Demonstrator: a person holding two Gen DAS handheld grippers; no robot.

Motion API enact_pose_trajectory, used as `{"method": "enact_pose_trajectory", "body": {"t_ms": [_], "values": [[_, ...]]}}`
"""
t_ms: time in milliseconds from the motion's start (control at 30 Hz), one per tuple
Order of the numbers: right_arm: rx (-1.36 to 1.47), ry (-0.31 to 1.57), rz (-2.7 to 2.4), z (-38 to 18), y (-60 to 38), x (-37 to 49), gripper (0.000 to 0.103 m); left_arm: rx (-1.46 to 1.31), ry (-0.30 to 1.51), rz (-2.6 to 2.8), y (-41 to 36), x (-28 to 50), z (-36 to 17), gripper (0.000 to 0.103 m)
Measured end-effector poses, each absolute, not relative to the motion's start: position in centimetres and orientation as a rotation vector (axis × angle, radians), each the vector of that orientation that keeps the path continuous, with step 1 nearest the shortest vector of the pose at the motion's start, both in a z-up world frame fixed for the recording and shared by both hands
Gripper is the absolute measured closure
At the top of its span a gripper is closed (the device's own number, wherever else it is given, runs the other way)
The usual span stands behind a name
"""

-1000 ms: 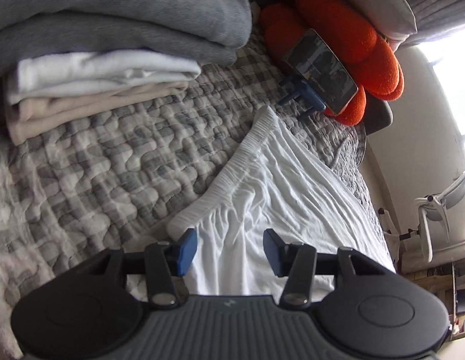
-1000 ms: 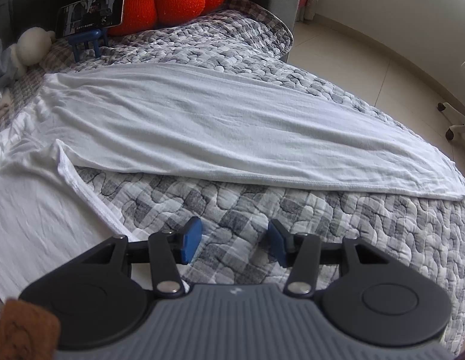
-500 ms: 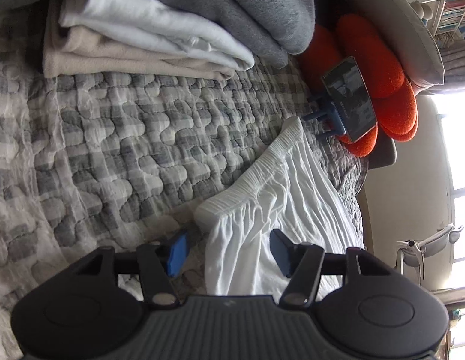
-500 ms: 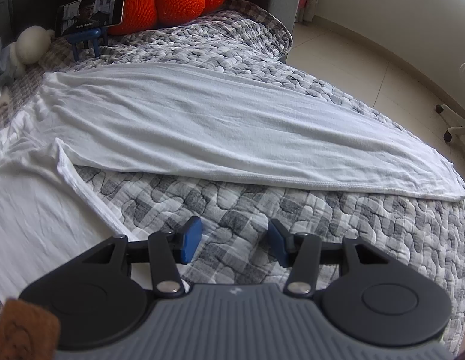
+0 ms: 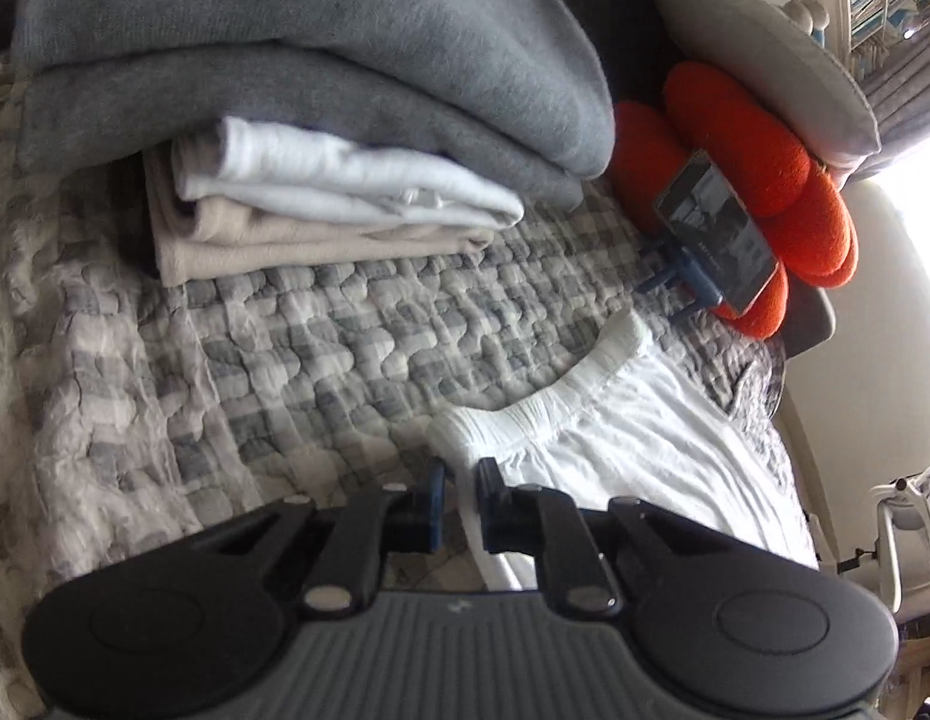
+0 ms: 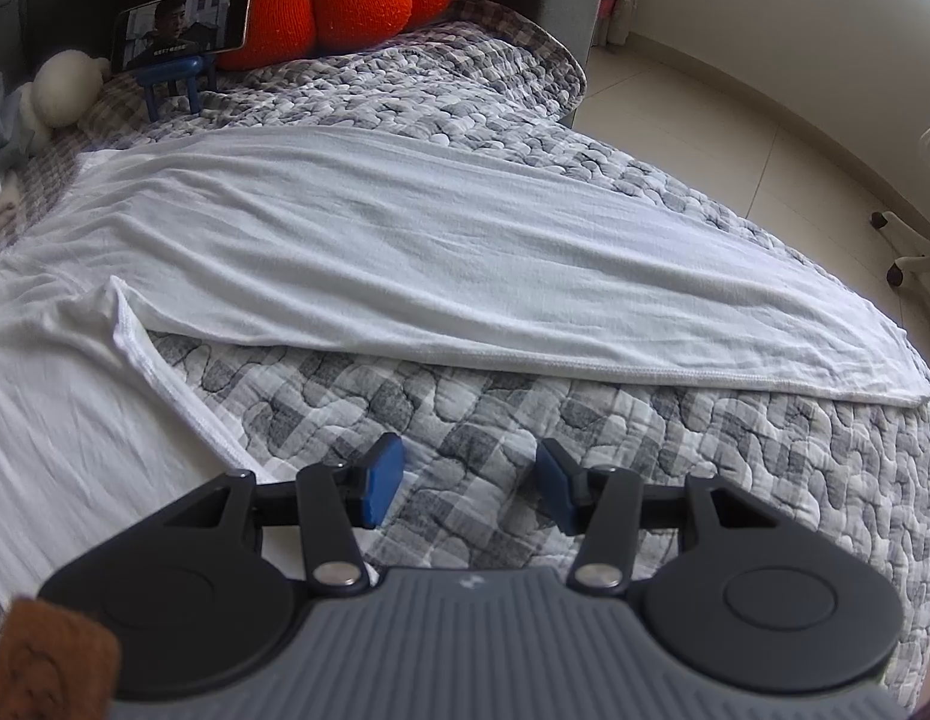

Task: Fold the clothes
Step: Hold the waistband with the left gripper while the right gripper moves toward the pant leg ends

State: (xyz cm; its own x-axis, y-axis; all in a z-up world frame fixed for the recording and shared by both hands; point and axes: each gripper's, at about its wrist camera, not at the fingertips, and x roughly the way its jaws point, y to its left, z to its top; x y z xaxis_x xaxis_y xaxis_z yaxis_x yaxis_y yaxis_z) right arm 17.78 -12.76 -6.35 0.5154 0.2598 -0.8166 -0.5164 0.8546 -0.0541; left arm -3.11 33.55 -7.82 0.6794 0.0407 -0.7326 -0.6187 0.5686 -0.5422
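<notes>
White trousers [image 5: 633,444] with a ribbed elastic waistband [image 5: 549,408] lie flat on the checked quilt [image 5: 285,348]. My left gripper [image 5: 461,501] is at the near corner of the waistband, its jaws closing, with a thin fold of that white cloth pinched between the blue pads. In the right wrist view one trouser leg [image 6: 405,252] stretches across the bed and the other leg [image 6: 63,408] runs down the left side. My right gripper [image 6: 468,480] hovers open over bare quilt between the two legs, with nothing between its fingers.
A stack of folded grey, white and beige clothes [image 5: 321,138] sits behind the waistband. A phone on a blue stand [image 6: 180,24] leans on an orange cushion [image 6: 345,0], beside a white plush toy [image 6: 66,87]. The bed edge drops to tiled floor [image 6: 735,120] on the right.
My left gripper's jaws went from wide apart to nearly together on the waistband corner, and its view swung back towards the folded stack. The right gripper has not moved.
</notes>
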Motion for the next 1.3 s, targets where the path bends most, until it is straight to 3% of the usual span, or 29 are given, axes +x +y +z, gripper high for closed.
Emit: {"method": "enact_pose_trajectory", "body": {"t_ms": [67,133,167,367,467,567,1300], "values": [[-0.308,0.918,0.473,-6.3,-12.8,17.8,0.050,-0.910,0.750,0.425,33.6,-3.1,-8.5,0.088],[-0.310,0.917,0.474,-6.3,-12.8,17.7,0.050,-0.908,0.760,0.416,33.6,-3.1,-8.6,0.076],[-0.310,0.916,0.474,-6.3,-12.8,17.8,0.050,-0.900,0.765,0.414,33.6,-3.1,-8.6,0.075],[-0.311,0.919,0.476,-6.3,-12.7,17.9,0.050,-0.902,0.769,0.424,33.8,-2.9,-8.4,0.077],[-0.310,0.920,0.477,-6.2,-12.7,18.0,0.049,-0.910,0.772,0.424,33.6,-3.1,-8.5,0.087],[-0.310,0.921,0.477,-6.2,-12.7,18.0,0.048,-0.901,0.758,0.421,33.5,-3.5,-8.3,0.089],[-0.317,0.917,0.475,-6.2,-12.7,17.9,0.048,-0.823,0.748,0.455,33.5,-3.6,-7.8,0.089]]}}
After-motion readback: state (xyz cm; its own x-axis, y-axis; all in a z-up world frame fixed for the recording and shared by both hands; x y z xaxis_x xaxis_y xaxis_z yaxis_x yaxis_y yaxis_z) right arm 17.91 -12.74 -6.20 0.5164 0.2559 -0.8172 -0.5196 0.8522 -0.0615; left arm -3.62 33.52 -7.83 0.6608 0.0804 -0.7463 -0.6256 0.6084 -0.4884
